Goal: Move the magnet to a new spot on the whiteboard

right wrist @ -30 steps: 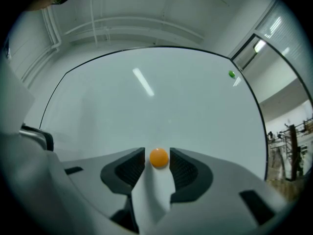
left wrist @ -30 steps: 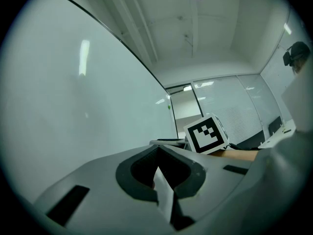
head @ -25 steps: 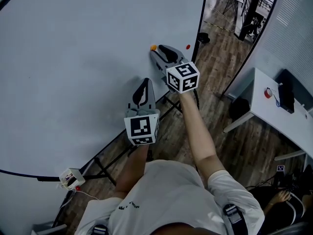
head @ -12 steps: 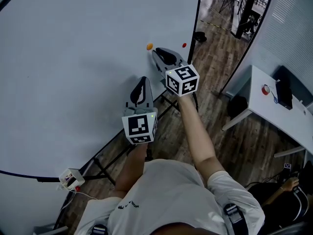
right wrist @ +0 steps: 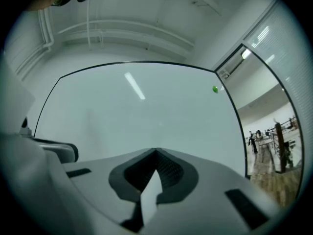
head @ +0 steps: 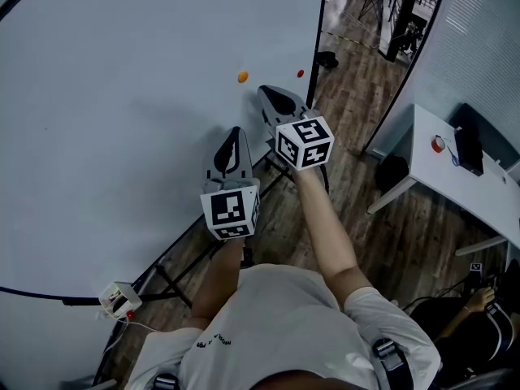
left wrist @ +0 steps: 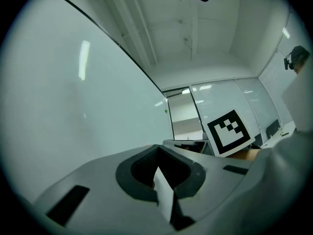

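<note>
Glossy whiteboard (head: 122,96), wood-plank floor (head: 390,250) (right tongs (right wrist: 156,153): matt grey plastic).

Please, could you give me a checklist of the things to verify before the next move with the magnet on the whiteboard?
1. The orange magnet sits on the whiteboard: ok.
2. The right gripper is clear of the orange magnet, with a gap between them: ok.
3. Its jaws have just been closing and are now together, with nothing between them: ok.
4. The left gripper has its jaws together and is empty: ok.
5. The red magnet is apart from the orange magnet: ok.
6. The orange magnet holds firmly: cannot tell.
</note>
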{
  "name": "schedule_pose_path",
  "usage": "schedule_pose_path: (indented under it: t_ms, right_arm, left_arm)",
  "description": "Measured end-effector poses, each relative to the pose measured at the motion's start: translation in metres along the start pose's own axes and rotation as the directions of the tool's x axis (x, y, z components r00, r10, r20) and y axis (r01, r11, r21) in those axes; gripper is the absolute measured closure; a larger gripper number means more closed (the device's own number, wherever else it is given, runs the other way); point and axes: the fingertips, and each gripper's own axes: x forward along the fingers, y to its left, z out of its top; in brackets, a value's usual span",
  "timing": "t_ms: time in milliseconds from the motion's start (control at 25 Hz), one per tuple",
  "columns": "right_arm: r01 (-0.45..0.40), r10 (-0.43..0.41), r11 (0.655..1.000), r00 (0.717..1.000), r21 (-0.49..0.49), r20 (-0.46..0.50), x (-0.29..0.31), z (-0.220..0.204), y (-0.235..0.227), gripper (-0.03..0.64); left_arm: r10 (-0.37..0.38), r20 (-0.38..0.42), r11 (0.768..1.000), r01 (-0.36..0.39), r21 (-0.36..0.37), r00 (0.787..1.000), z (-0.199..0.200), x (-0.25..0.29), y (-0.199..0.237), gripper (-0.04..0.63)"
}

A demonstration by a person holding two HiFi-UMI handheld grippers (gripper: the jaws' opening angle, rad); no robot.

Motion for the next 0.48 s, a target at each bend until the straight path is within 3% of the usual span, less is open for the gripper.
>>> schedule_pose_path:
  t_ms: [480]
  right_arm:
    - [0.037,-0.037,0.999,0.999,0.018,0.017,-0.033,0.009,0.005,0.603]
  left_arm:
    - [-0.018,0.016,1.000,0.019,-0.023,1.000,0.001,0.000,-0.009,0.592]
